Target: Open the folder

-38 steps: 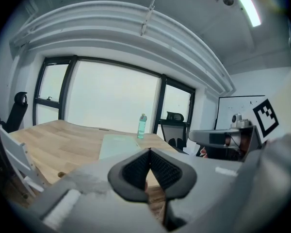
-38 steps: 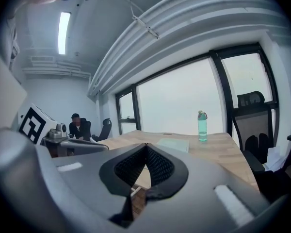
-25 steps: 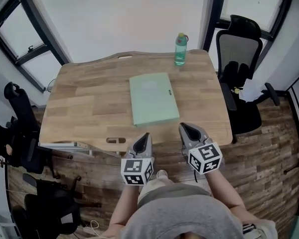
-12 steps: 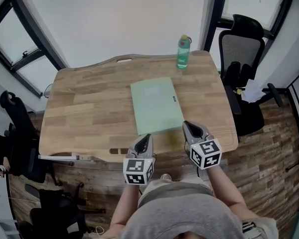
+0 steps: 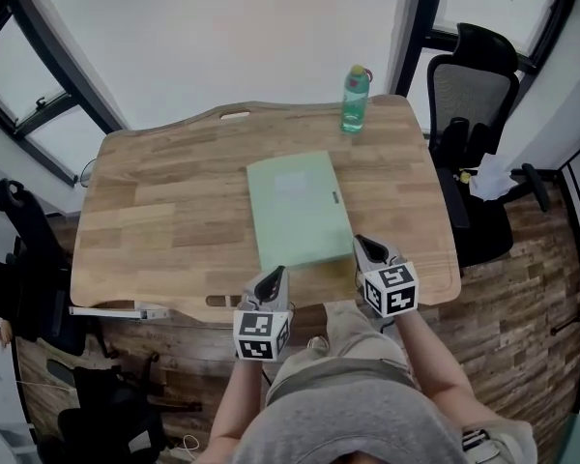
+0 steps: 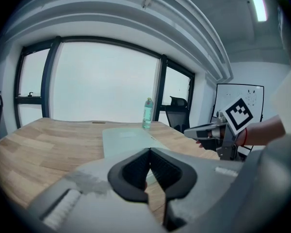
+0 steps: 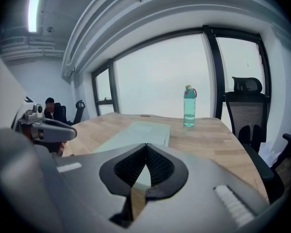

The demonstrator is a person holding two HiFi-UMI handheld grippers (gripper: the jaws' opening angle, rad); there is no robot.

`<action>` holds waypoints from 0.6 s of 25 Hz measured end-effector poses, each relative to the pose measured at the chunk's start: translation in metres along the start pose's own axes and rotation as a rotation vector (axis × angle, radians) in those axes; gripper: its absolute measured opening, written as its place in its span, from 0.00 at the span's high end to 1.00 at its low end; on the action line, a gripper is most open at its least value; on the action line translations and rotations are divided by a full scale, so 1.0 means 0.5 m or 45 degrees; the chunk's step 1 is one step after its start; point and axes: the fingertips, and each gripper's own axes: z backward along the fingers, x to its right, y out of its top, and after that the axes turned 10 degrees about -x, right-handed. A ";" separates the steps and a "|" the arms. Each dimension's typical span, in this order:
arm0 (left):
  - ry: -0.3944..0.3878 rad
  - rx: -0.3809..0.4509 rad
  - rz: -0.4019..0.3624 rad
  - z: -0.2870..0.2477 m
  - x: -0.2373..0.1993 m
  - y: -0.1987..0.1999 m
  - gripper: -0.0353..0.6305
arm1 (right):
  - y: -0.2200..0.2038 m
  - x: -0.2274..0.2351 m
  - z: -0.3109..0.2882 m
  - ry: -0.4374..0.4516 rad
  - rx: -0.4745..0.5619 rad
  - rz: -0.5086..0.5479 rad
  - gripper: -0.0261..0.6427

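A pale green folder [image 5: 298,209] lies closed and flat in the middle of the wooden table [image 5: 164,220]. My left gripper [image 5: 278,274] is shut and empty, just short of the folder's near left corner at the table's front edge. My right gripper [image 5: 363,244] is also shut and empty, beside the folder's near right corner. In the left gripper view the folder [image 6: 122,139] lies ahead past the closed left gripper [image 6: 149,150], with the right gripper [image 6: 206,130] off to the side. In the right gripper view the folder [image 7: 143,131] lies beyond the closed right gripper [image 7: 146,145].
A green water bottle [image 5: 354,98] stands at the table's far right corner. A black office chair [image 5: 476,100] stands to the right of the table, another chair [image 5: 24,249] to the left. Windows run behind the table.
Both grippers have come forward and lower toward the folder's near edge, the right one more. The folder and bottle have not moved.
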 end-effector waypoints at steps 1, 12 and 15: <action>0.003 -0.008 0.000 -0.008 -0.004 -0.001 0.94 | -0.004 0.008 -0.017 0.003 -0.019 0.002 0.96; -0.018 -0.117 -0.025 -0.079 -0.029 -0.011 0.92 | -0.041 0.058 -0.161 0.018 -0.226 0.041 0.96; -0.038 -0.178 -0.055 -0.098 -0.036 -0.035 0.89 | -0.055 0.070 -0.186 0.012 -0.278 0.041 0.96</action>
